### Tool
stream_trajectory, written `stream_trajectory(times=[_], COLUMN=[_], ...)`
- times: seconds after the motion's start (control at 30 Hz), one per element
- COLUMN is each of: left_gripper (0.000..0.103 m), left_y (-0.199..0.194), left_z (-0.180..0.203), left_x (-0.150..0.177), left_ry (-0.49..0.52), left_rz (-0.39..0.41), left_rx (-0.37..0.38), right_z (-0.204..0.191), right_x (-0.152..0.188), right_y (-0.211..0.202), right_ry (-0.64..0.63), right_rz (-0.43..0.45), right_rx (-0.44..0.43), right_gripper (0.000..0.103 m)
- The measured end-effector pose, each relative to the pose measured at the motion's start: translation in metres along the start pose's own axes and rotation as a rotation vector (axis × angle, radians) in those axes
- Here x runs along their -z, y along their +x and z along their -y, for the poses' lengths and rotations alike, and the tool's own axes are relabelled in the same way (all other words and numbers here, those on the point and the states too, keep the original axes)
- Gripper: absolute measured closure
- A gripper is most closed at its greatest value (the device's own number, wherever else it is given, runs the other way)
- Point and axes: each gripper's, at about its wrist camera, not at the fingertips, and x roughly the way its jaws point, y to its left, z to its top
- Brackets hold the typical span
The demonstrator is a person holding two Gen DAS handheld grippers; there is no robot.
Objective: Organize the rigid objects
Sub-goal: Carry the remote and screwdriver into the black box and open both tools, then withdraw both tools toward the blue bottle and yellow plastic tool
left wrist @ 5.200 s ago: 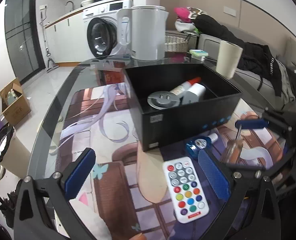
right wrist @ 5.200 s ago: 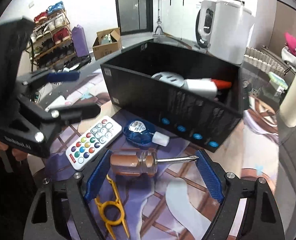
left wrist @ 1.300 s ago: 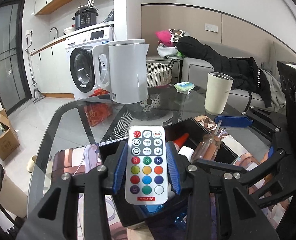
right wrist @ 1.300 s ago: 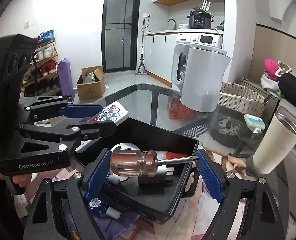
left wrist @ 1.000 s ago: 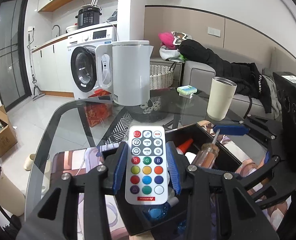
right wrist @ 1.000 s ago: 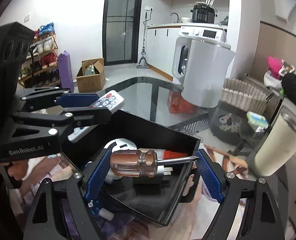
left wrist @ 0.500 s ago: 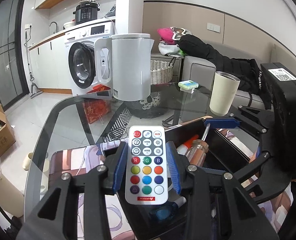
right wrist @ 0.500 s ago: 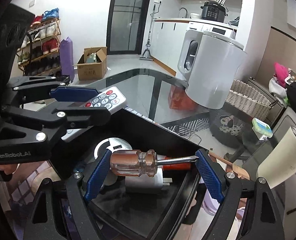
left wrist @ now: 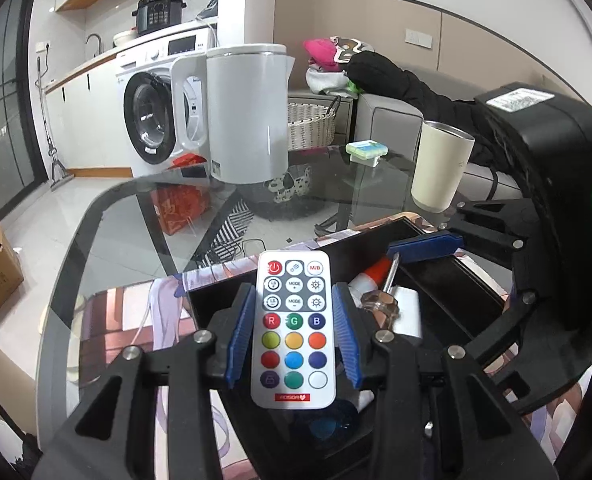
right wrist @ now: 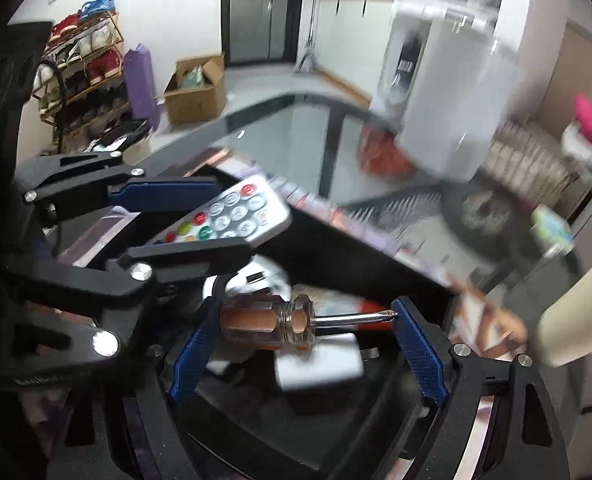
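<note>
My left gripper (left wrist: 293, 336) is shut on a white remote with coloured buttons (left wrist: 293, 328), held above the near edge of the black box (left wrist: 468, 288). In the right wrist view that remote (right wrist: 232, 212) sticks out of the left gripper over the box's left side. My right gripper (right wrist: 304, 344) is shut on a screwdriver with a clear brown handle (right wrist: 268, 322), gripped lengthwise, tip against the right pad, hovering inside the box opening. The screwdriver (left wrist: 380, 304) also shows at the right in the left wrist view. A white block (right wrist: 320, 364), a red-capped tube (left wrist: 370, 276) and a round grey item (right wrist: 256, 276) lie in the box.
The box stands on a glass table (left wrist: 136, 216) with a printed mat (left wrist: 112, 320). A white kettle (left wrist: 248, 112), a cream tumbler (left wrist: 440, 164) and a small green-white box (left wrist: 366, 150) stand farther back. A blue item (left wrist: 332, 420) lies below the remote. Sofa and basket lie beyond.
The right gripper has moved lower and tilted down with the screwdriver, deeper over the box; its view is blurred. The left gripper holds the remote almost still.
</note>
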Motion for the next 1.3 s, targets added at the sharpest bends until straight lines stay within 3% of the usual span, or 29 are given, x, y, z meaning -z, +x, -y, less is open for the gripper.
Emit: stream_trajectory(times=[0.2,0.63,1.0,1.17,1.23,1.3], left_gripper=[0.065,0.065,0.064,0.041,0.040,0.033], left_y=[-0.001,0.002,0.003,-0.006,-0.013,-0.021], left_z=[-0.002,0.006,0.021,0.021,0.022,0.023], left_x=[0.000,0.006,0.014,0.013,0.013,0.015], left_ry=[-0.004,0.031,0.089,0.064,0.057,0.050], left_rz=[-0.004,-0.025,-0.033,-0.024,-0.024,-0.017], left_rx=[0.004,-0.013,-0.029,-0.022,-0.019,-0.023], right_z=[-0.004,0.000,-0.002,0.000,0.003,0.007], right_x=[0.005,0.034,0.071,0.087,0.090,0.092], right_y=[-0.004,-0.070,-0.095,-0.101,-0.103,-0.106], right_ry=[0.006,0.028,0.091,0.110,0.128,0.155], right_rz=[0.030,0.283,0.299,0.303,0.306,0.311], right_rx=[0.020,0.158,0.179,0.181,0.177,0.167], right_gripper=[0.017,0.007,0.004,0.001,0.001,0.001])
